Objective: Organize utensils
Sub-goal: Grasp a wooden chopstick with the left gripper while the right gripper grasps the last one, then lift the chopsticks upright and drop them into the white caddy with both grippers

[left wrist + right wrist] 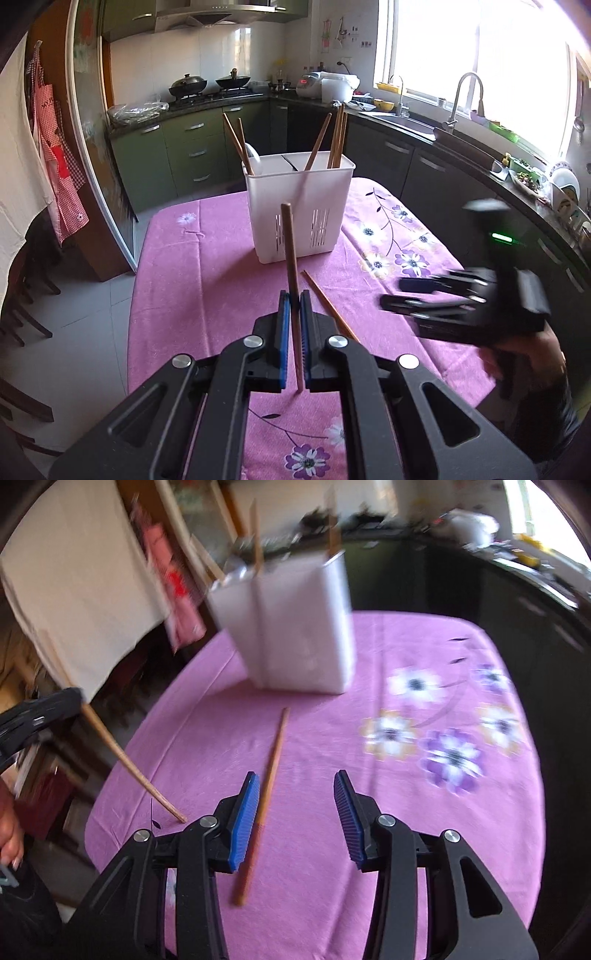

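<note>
Left hand-held gripper (294,299) clamped on upright chopstick (290,251); right hand-held gripper (295,794) apart, loose chopstick (271,775) at 11 o'clock.

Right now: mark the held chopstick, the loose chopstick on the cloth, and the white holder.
held chopstick (290,258), left wrist view, mid-shaft above the pads.
loose chopstick (275,749), right wrist view, upper shaft lying on the cloth.
white holder (299,192), left wrist view, front wall.

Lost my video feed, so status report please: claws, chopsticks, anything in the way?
Left claw shut on chopstick, held upright. Right claw open, over loose chopstick on tablecloth. White holder ahead, path clear.
</note>
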The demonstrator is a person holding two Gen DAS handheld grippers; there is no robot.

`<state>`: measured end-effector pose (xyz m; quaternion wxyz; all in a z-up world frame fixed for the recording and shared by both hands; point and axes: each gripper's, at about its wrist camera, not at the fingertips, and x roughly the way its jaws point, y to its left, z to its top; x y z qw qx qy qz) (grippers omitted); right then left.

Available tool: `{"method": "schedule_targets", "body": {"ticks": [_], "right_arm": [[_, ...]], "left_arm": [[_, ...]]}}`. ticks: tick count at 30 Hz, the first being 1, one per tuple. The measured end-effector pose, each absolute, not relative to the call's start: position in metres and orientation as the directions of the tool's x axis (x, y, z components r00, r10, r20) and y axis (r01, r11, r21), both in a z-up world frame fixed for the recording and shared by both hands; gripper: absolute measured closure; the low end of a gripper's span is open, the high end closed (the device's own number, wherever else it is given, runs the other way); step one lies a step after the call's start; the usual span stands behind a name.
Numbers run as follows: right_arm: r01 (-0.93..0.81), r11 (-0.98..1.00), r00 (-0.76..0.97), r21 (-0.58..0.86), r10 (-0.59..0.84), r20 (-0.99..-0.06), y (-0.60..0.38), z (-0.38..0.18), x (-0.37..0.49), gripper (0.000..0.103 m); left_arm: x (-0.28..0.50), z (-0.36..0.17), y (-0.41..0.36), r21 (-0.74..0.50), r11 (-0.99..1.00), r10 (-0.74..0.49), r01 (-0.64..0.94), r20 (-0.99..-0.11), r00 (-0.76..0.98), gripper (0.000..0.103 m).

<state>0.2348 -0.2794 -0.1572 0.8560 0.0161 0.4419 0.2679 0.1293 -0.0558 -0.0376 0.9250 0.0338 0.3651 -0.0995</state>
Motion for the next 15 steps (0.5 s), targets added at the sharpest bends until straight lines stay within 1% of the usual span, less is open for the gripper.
{"method": "schedule_targets", "body": {"ticks": [5, 8, 13, 14, 15], "right_arm": [[-0.493, 0.848, 0.353, 0.193, 0.398, -0.847, -0.224, -0.179, 0.278, 0.061], [-0.502, 0.856, 0.326, 0.124, 0.321, -0.889, -0.200, -0.193, 0.295, 0.062], [-0.502, 0.862, 0.295, 0.067, 0.243, -0.924, -0.176, -0.209, 0.313, 0.066], [-0.500, 0.864, 0.296, 0.055, 0.230, -0.927, -0.172, -0.212, 0.316, 0.068], [-0.501, 0.864, 0.301, 0.044, 0.222, -0.928, -0.170, -0.212, 0.316, 0.072]], "left_arm": [[0.118, -0.037, -0.053, 0.008, 0.975, -0.157, 0.222, -0.680, 0.716, 0.097], [0.115, -0.036, -0.055, 0.017, 0.971, -0.163, 0.238, -0.680, 0.715, 0.097], [0.111, -0.036, -0.056, 0.018, 0.966, -0.177, 0.257, -0.677, 0.714, 0.097], [0.111, -0.036, -0.057, 0.019, 0.965, -0.179, 0.260, -0.676, 0.715, 0.097], [0.111, -0.036, -0.057, 0.019, 0.965, -0.181, 0.262, -0.676, 0.714, 0.097]]}}
